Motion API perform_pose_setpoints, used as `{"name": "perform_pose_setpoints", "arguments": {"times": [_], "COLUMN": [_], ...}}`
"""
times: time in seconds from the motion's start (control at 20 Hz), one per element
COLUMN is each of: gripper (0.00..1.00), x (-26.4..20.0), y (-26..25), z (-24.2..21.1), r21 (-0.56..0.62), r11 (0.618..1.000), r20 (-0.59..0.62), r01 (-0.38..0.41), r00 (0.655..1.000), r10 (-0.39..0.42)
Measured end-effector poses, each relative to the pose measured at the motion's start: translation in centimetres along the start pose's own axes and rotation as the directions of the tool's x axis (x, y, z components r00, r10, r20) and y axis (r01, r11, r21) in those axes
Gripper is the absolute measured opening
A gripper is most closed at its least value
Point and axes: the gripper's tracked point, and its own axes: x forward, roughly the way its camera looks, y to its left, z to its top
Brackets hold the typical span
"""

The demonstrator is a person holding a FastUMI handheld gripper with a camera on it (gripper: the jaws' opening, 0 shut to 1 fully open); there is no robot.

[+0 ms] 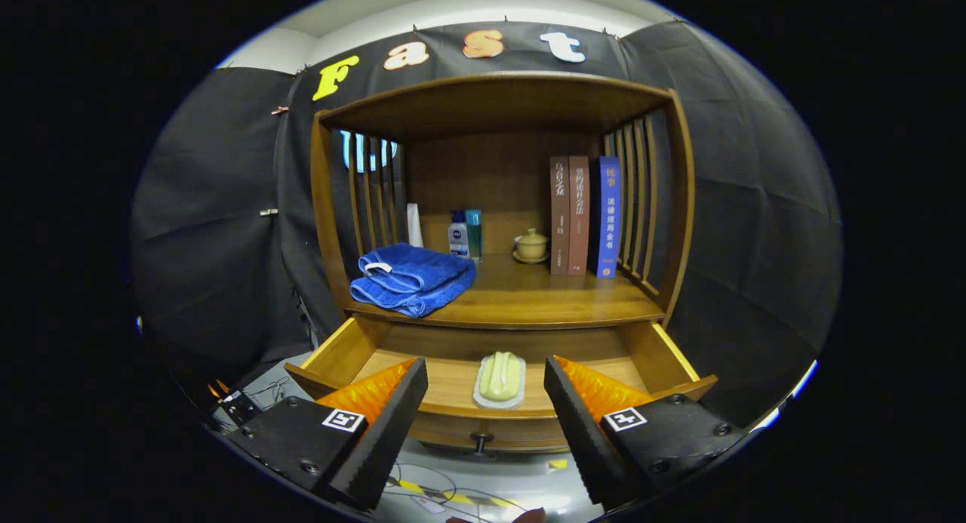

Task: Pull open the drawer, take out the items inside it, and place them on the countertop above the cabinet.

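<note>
The wooden drawer (341,351) of the cabinet stands pulled out toward me. Inside it, near the front wall, lies a pale green soap bar on a white dish (500,378). My gripper (487,379) is open, its fingers spread wide on either side of the soap, hovering a little nearer than the drawer with nothing between them. The drawer's small dark knob (481,440) shows below the front panel. The countertop (536,293) above the drawer holds a folded blue towel (411,278) on its left part.
On the countertop, at the back, stand two small bottles (466,235), a white tube (414,225), a lidded ceramic cup (531,245) and three upright books (585,215). Slatted side walls and a top shelf (494,104) enclose it. Cables and yellow-black tape (453,496) lie on the floor below.
</note>
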Motion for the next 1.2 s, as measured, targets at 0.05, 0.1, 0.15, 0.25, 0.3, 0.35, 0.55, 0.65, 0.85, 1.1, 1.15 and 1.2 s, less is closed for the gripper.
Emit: {"name": "perform_pose_setpoints", "arguments": {"times": [0.05,0.1,0.15,0.25,0.3,0.35,0.55,0.65,0.85,1.1,1.15,1.2], "gripper": [0.99,0.99,0.99,0.99,0.99,0.99,0.99,0.99,0.99,0.91,0.84,0.77], "x": [1.2,2.5,3.9,6.4,7.6,8.5,12.1,13.7,16.4,17.8,17.8,18.0], "y": [-0.4,-0.4,-0.5,-0.9,-1.1,-1.4,-1.6,-2.0,-2.8,-1.9,-1.7,-1.7], "z": [0.1,0.0,-0.2,-1.3,-1.8,-2.3,-4.3,-5.2,-7.1,-10.2,-10.7,-11.3], "r21": [0.004,0.004,0.002,0.005,0.009,0.005,-0.029,-0.046,-0.057,-0.041,-0.034,-0.031], "r11": [1.0,1.0,1.0,0.999,0.999,0.998,0.997,0.996,0.991,0.991,0.991,0.99], "r20": [-0.037,-0.076,-0.115,-0.21,-0.253,-0.298,-0.407,-0.441,-0.503,-0.584,-0.599,-0.606], "r01": [0.01,0.013,0.017,0.032,0.042,0.056,0.067,0.079,0.124,0.128,0.132,0.135], "r00": [0.999,0.997,0.993,0.977,0.967,0.953,0.911,0.893,0.853,0.802,0.791,0.785], "r10": [-0.009,-0.012,-0.016,-0.03,-0.038,-0.052,-0.073,-0.091,-0.136,-0.127,-0.126,-0.126]}}
